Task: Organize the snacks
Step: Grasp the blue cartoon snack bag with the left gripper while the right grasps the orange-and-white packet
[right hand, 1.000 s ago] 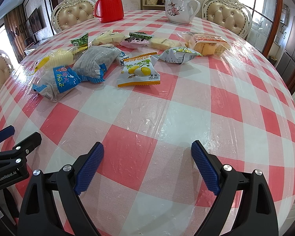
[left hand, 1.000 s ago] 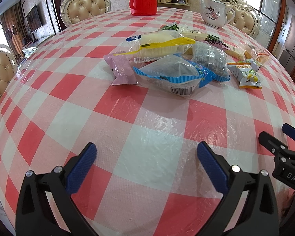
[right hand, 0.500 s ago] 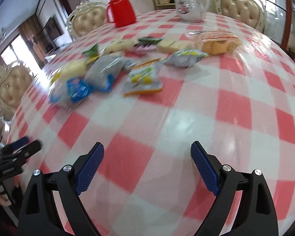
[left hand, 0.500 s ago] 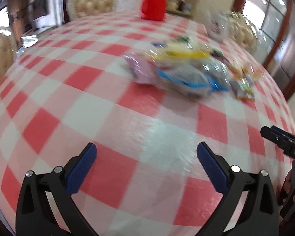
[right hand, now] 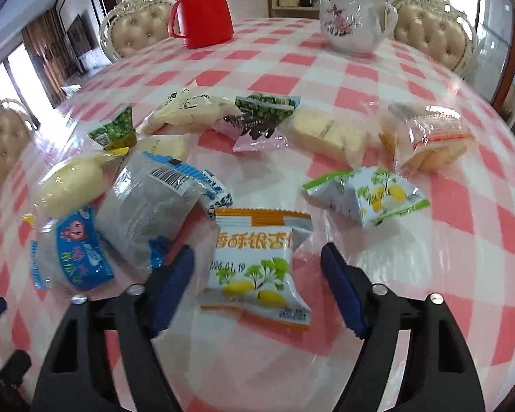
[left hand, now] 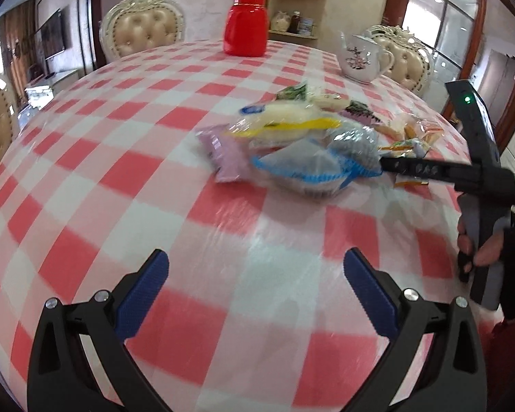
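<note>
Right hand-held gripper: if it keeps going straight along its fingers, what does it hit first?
Most likely the orange-and-white ginkgo snack packet: it already lies between the closing jaws of the right hand-held gripper, pads not yet touching it. Depth is unclear in the fisheye view.

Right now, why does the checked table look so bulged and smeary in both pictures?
Left wrist view: the fisheye lens bulges the red-and-white checked tablecloth, and the pile of plastic-wrapped snacks is smeared. Right wrist view: same bulge, glare beside the orange-and-white ginkgo snack packet; one blue finger of the closing right gripper is blurred.
</note>
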`<state>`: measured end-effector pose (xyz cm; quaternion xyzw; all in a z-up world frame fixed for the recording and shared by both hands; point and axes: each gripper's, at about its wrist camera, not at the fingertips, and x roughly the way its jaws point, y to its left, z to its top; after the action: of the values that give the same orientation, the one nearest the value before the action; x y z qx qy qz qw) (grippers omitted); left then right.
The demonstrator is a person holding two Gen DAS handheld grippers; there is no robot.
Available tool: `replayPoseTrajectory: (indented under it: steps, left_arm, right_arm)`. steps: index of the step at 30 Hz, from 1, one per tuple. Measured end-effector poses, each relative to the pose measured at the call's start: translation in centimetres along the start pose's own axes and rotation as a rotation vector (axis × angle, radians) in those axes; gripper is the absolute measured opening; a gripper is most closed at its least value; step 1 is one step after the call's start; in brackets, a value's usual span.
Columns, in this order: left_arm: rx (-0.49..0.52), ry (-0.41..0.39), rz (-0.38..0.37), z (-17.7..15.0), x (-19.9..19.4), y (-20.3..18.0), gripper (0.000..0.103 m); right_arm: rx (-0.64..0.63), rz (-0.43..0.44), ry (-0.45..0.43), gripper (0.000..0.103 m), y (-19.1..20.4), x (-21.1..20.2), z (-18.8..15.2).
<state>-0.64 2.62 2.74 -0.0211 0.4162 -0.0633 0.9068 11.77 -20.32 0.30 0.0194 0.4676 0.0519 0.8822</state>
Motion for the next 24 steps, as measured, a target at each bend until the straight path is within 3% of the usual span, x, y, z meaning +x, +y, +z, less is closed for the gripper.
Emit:
replayPoseTrajectory:
  steps: [1, 3, 8, 10, 14, 16, 17, 19, 20, 22, 24]
  left_arm:
    - [0.013, 0.004, -0.006, 0.5, 0.4, -0.4, 0.102]
    - [0.052, 0.006, -0.012, 1.7, 1.5, -1.7, 0.102]
    - [0.159, 0.015, 0.022, 4.5, 4.8, -4.1, 0.102]
    - [0.207, 0.017, 0.041, 5.5, 6.1, -5.0, 0.102]
    - [0.282, 0.031, 0.057, 6.0, 8.2, -6.5, 0.102]
    - [0.325, 0.013, 0.064, 5.7, 8.2, -7.4, 0.087]
    - [0.342, 0.013, 0.052, 5.4, 8.0, -7.7, 0.072]
    - [0.34, 0.02, -0.005, 5.0, 7.4, -7.8, 0.069]
    - [0.338, 0.022, -0.027, 4.5, 6.9, -7.8, 0.069]
    - [0.346, 0.022, -0.073, 3.2, 5.7, -7.8, 0.069]
    - [0.329, 0.028, -0.116, 2.5, 4.9, -7.6, 0.073]
  right_arm:
    - [-0.011, -0.008, -0.01, 0.055, 0.1, -0.1, -0.2]
    - [-0.02, -0.011, -0.035, 0.05, -0.2, -0.8, -1.1]
    - [0.006, 0.022, -0.117, 0.05, -1.6, -4.2, -3.3]
    - [0.036, 0.067, -0.146, 0.018, -2.1, -5.6, -4.6]
    - [0.105, 0.115, -0.176, 0.014, -2.9, -6.9, -6.8]
    - [0.109, 0.096, -0.194, 0.014, -3.0, -7.5, -7.0]
    - [0.11, 0.1, -0.185, 0.014, -3.1, -7.4, -7.1]
    - [0.132, 0.123, -0.163, 0.014, -3.4, -7.3, -7.2]
    - [0.147, 0.125, -0.161, 0.016, -3.7, -7.4, -7.4]
    - [0.159, 0.116, -0.157, 0.029, -4.1, -7.7, -8.0]
    - [0.169, 0.095, -0.146, 0.079, -4.2, -7.7, -8.3]
